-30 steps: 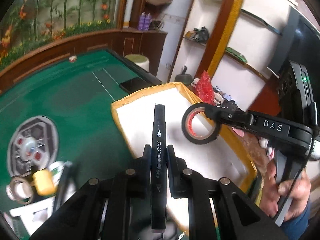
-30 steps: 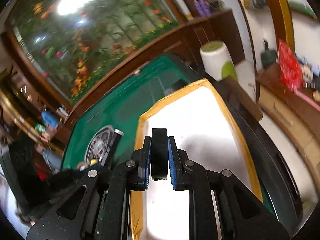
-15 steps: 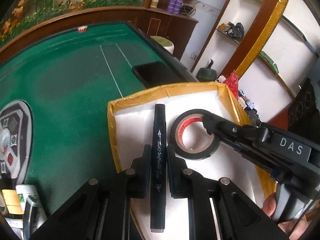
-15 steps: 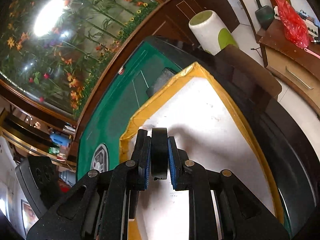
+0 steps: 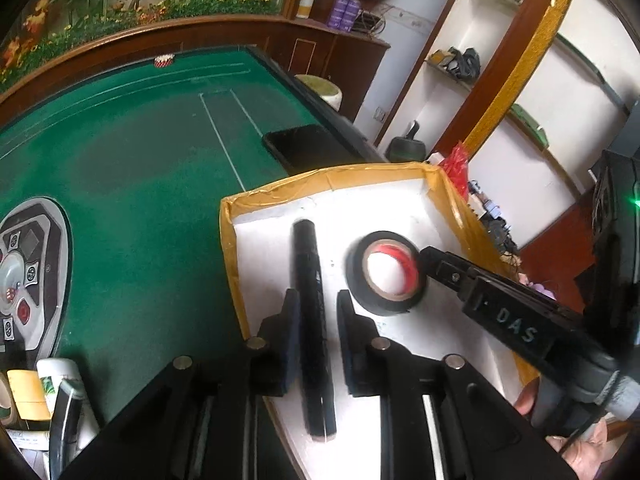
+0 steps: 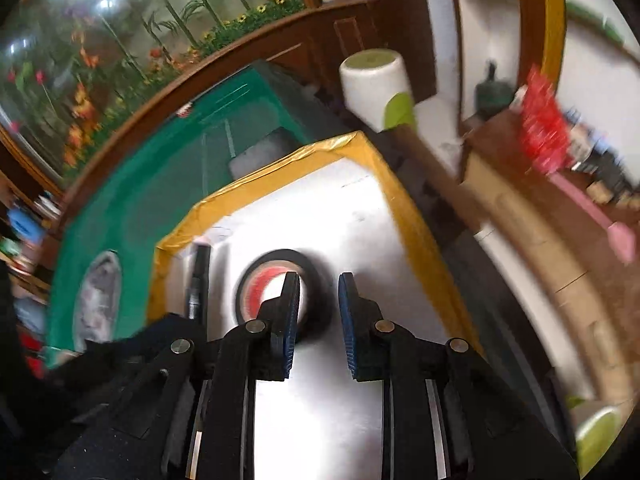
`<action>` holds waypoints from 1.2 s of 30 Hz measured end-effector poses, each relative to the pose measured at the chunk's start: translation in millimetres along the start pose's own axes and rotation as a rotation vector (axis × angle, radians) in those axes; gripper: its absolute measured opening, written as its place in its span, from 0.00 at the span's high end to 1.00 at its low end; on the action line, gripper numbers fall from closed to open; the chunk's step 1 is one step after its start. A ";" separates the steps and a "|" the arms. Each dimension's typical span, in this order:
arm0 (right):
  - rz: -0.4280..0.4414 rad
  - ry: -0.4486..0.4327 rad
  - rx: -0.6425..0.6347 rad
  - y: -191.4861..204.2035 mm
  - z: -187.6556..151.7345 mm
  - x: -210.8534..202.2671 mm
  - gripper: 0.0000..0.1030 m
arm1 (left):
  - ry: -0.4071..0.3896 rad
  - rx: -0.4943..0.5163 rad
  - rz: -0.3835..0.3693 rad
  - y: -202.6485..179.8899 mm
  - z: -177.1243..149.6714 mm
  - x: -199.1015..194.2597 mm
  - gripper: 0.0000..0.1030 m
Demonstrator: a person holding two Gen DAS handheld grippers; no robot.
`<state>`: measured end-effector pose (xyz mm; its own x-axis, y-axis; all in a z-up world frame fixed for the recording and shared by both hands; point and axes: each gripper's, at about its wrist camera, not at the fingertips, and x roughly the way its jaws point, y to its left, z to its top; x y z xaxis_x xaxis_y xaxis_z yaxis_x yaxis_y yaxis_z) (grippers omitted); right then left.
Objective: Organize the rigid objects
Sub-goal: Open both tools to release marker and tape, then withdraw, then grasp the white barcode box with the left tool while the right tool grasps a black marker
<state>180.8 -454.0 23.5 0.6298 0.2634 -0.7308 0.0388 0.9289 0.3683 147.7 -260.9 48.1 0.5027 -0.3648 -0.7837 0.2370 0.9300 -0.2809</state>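
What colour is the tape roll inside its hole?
Red inside, on a black tape roll; the left wrist view shows it best.

A black phone (image 5: 298,145) lies on the green felt table (image 5: 140,184), near its edge

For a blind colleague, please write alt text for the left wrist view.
The open left gripper straddles a black marker lying in a white tray with yellow edges, beside a roll of black tape. The right gripper touches the tape from the right; a green table lies behind.
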 end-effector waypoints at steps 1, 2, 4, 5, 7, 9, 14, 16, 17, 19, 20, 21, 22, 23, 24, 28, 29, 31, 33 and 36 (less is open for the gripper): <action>-0.020 -0.008 -0.008 0.3 -0.7 -3.8 0.81 | -0.003 0.003 -0.003 -1.6 -0.5 -3.5 0.61; -0.032 -0.013 -0.018 0.9 0.4 -7.4 0.81 | -0.010 0.006 -0.005 -2.2 -1.4 -7.7 0.52; -0.034 -0.008 -0.032 0.3 0.2 -12.2 0.81 | -0.044 0.018 -0.004 -4.5 -5.1 -19.3 0.41; -0.040 -0.013 -0.027 -1.5 -2.2 -17.5 0.81 | -0.069 0.028 -0.005 -6.0 -7.7 -26.9 0.41; -0.029 -0.034 -0.017 -4.6 -8.4 -30.4 0.81 | -0.087 0.047 -0.005 -7.8 -12.1 -37.2 0.41; -0.008 -0.043 -0.014 -3.2 -19.5 -43.1 0.81 | -0.098 0.054 -0.020 -8.0 -17.9 -48.2 0.41; 0.069 -0.107 -0.007 12.2 -56.3 -84.2 0.81 | -0.144 0.061 -0.056 -0.9 -39.6 -82.2 0.41; 0.109 -0.126 -0.008 20.6 -71.3 -96.4 0.77 | -0.162 0.069 -0.060 3.1 -48.3 -95.7 0.41; 0.125 -0.139 -0.012 27.3 -82.4 -103.2 0.64 | -0.171 0.073 -0.063 7.1 -54.6 -104.2 0.41; 0.143 -0.162 -0.018 40.2 -101.4 -113.2 0.54 | -0.190 0.074 -0.065 15.5 -63.7 -118.3 0.39; 0.153 -0.169 -0.029 47.2 -109.9 -116.1 0.54 | -0.204 0.075 -0.063 21.2 -69.6 -127.9 0.38; 0.170 -0.175 -0.039 53.0 -117.1 -118.2 0.54 | -0.214 0.075 -0.059 23.9 -73.7 -134.7 0.37; 0.196 -0.179 -0.048 59.8 -124.4 -120.3 0.54 | -0.225 0.075 -0.055 28.9 -78.6 -143.5 0.37; 0.218 -0.177 -0.057 68.4 -133.7 -122.0 0.54 | -0.236 0.075 -0.052 35.9 -85.3 -153.3 0.37; 0.228 -0.179 -0.070 76.7 -140.9 -123.6 0.54 | -0.246 0.076 -0.052 40.6 -92.5 -160.4 0.37; 0.244 -0.182 -0.153 109.3 -164.1 -127.4 0.54 | -0.288 0.081 -0.015 67.8 -120.8 -187.8 0.28; 0.238 -0.189 -0.174 116.9 -171.7 -127.9 0.54 | -0.296 0.084 0.008 77.4 -128.7 -193.9 0.28; 0.245 -0.177 -0.196 127.5 -181.7 -124.8 0.54 | -0.304 0.082 0.048 90.3 -138.0 -200.8 0.28; 0.264 -0.152 -0.210 133.6 -187.9 -120.3 0.54 | -0.294 0.085 0.107 109.4 -146.2 -205.2 0.28; 0.282 -0.118 -0.244 143.2 -195.9 -112.8 0.54 | -0.289 0.060 0.222 144.7 -157.5 -210.8 0.28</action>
<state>-36.6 -299.7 46.0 0.6749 0.4986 -0.5439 -0.3253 0.8627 0.3872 -54.9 -42.4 85.4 0.7594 -0.1604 -0.6305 0.1404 0.9867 -0.0819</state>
